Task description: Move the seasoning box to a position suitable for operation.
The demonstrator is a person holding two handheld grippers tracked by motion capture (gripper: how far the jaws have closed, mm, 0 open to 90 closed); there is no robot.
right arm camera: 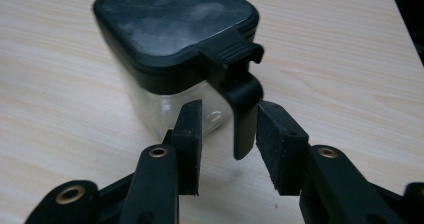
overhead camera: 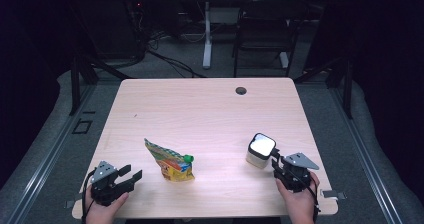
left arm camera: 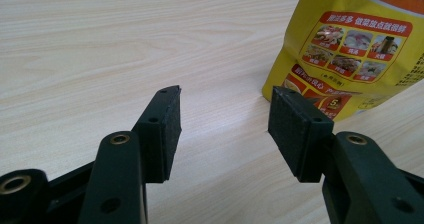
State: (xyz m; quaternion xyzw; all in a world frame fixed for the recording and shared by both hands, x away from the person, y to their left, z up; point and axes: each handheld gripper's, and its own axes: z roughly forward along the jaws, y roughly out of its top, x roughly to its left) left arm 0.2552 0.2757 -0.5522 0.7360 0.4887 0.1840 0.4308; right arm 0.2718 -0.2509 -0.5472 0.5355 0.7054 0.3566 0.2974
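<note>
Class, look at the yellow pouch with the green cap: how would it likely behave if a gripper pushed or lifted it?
The pouch looks like soft film with creases, so it would probably flex rather than stay stiff. It leans on a narrow base, so a sideways push may topple it. Its glossy printed face could be somewhat slippery between pads.

pouch (overhead camera: 171,163) on tabletop (overhead camera: 200,114), near-left | jar (overhead camera: 260,151) on tabletop, near-right, well apart from pouch | left tool (overhead camera: 131,176) just left of pouch | right tool (overhead camera: 274,160) just before jar, straddling its handle (right arm camera: 243,115)
</note>
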